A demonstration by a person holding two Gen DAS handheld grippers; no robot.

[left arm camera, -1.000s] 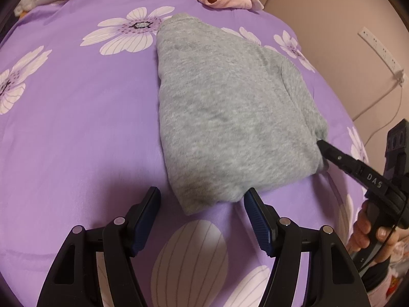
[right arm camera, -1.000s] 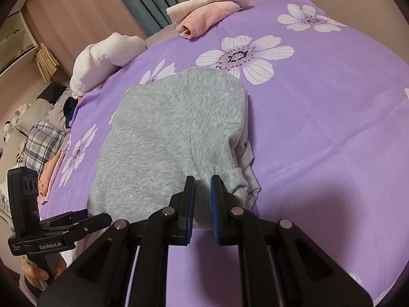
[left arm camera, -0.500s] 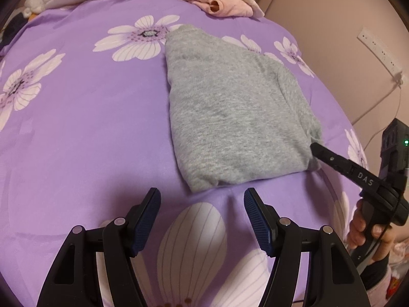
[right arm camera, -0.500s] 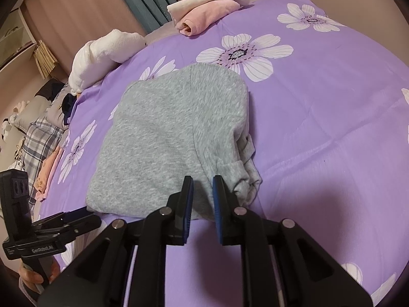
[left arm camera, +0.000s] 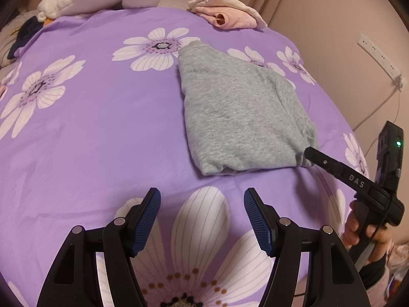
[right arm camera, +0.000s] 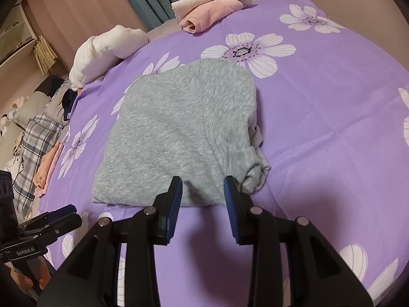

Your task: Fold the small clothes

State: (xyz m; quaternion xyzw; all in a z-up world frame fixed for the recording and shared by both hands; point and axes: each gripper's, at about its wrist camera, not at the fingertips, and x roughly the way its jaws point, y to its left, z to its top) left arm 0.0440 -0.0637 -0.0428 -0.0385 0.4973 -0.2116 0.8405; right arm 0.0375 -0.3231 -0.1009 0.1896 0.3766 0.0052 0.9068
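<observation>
Looking from the left wrist, the left gripper hangs spread with nothing between its pads, above a purple flowered bedspread; the folded grey garment lies beyond it, the right gripper's tip at its near right corner.

From the right wrist, the right gripper has just been opening, its 2 pads apart at the garment's near edge, pinching nothing.

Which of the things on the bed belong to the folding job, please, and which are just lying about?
For the job: grey top, folded; left gripper and right gripper, both open.

Lying about: pink clothes, white plush toy, checked cloth.
</observation>
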